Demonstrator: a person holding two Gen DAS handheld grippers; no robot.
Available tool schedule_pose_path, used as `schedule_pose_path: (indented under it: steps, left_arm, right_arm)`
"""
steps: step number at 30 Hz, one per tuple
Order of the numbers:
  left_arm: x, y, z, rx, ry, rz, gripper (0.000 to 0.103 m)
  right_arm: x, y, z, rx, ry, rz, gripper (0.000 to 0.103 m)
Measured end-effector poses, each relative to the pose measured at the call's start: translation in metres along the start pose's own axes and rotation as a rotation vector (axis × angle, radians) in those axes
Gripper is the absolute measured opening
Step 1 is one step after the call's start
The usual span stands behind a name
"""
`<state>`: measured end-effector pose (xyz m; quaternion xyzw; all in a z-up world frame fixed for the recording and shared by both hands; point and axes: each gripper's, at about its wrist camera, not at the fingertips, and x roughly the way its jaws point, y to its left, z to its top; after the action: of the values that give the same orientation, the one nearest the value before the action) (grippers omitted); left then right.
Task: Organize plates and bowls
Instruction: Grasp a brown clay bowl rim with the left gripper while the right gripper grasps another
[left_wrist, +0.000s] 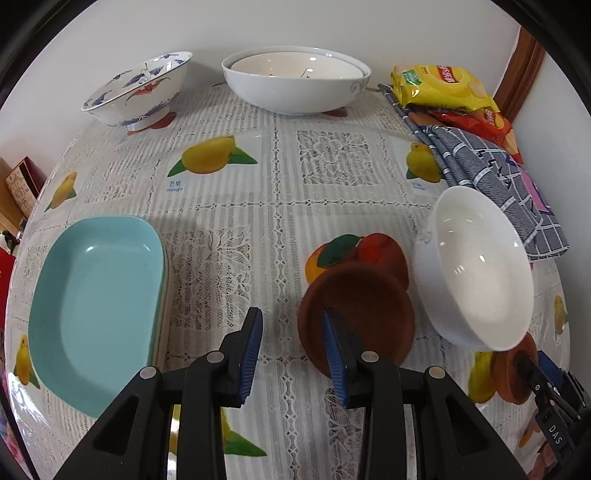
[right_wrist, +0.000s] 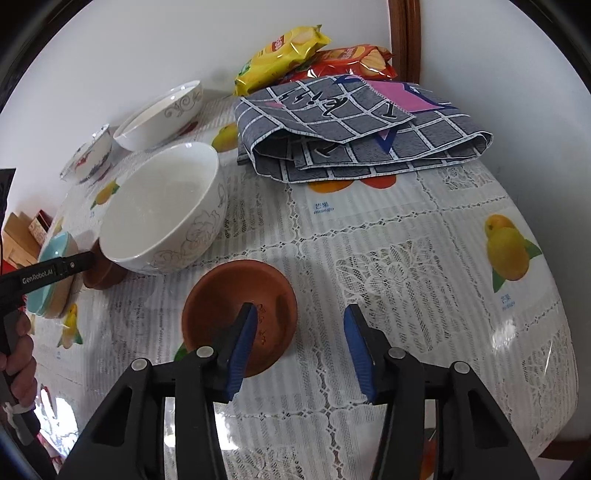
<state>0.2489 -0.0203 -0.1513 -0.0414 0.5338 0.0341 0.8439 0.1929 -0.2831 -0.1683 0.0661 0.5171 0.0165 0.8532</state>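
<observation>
Both grippers stood open: the left gripper (left_wrist: 293, 358) beside one brown saucer (left_wrist: 356, 317), the right gripper (right_wrist: 301, 350) beside another saucer (right_wrist: 240, 317). The white bowl (left_wrist: 476, 269) at two o'clock could be knocked by a careless swing.

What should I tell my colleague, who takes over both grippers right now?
Left gripper: open, at the near rim of one brown saucer.
Right gripper: open, left finger over the second brown saucer; nothing held.
White bowl sits between the saucers. Teal dish at left; patterned bowl and two nested bowls by the wall.
Done: those two nested.
Left: saucers, white bowl.
</observation>
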Motion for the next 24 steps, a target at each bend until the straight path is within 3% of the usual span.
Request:
schedule_pose_path:
  steps: [3, 19, 24]
  left_arm:
    - [0.007, 0.001, 0.003, -0.005, 0.018, -0.007, 0.032]
    - [0.018, 0.0, 0.006, -0.002, 0.031, -0.043, 0.031]
    - [0.016, -0.002, 0.005, 0.011, 0.027, -0.069, 0.017]
  right_arm:
    - [0.011, -0.001, 0.001, -0.001, 0.029, -0.008, 0.039]
    - [0.015, 0.0, 0.002, -0.02, 0.019, -0.016, 0.039]
    - [0.016, 0.002, 0.002, -0.011, 0.016, 0.031, 0.019]
